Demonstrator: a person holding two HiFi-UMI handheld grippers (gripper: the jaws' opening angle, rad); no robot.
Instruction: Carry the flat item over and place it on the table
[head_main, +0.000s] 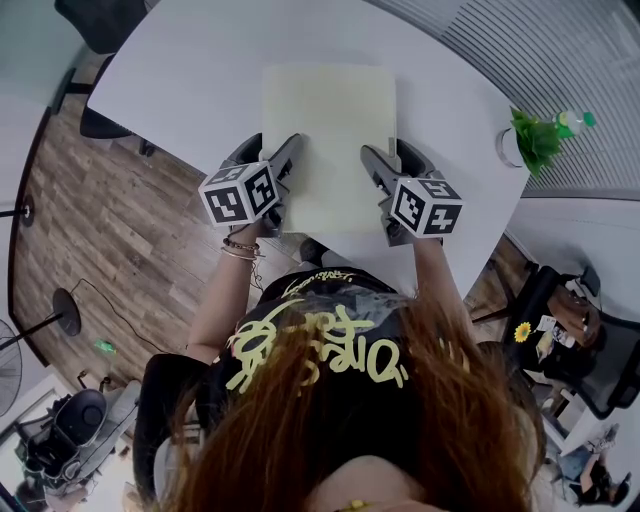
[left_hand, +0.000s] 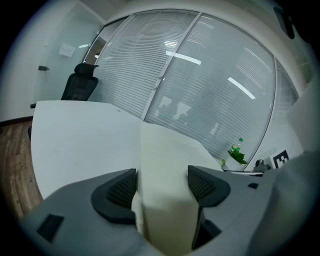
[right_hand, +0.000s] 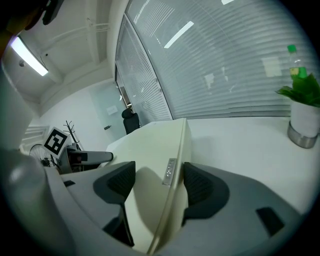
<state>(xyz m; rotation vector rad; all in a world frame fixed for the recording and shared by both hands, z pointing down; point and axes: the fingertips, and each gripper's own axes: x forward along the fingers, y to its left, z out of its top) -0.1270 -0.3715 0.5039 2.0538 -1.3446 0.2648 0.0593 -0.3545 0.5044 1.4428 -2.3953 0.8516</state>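
The flat item (head_main: 328, 120) is a pale cream rectangular panel, held level over the near part of the white table (head_main: 170, 80). My left gripper (head_main: 288, 158) is shut on its left edge and my right gripper (head_main: 372, 160) on its right edge. In the left gripper view the flat item (left_hand: 165, 155) fills the gap between the left gripper's (left_hand: 162, 186) pads. In the right gripper view the flat item (right_hand: 150, 145) runs edge-on between the right gripper's (right_hand: 159, 182) pads, with a small strip of buttons on its rim. I cannot tell whether it touches the table.
A potted green plant (head_main: 530, 140) and a bottle (head_main: 577, 120) stand at the table's right end. A black office chair (left_hand: 80, 86) sits beyond the far left end. Glass walls with blinds (left_hand: 200, 85) lie behind. Wooden floor (head_main: 110, 230) is to the left.
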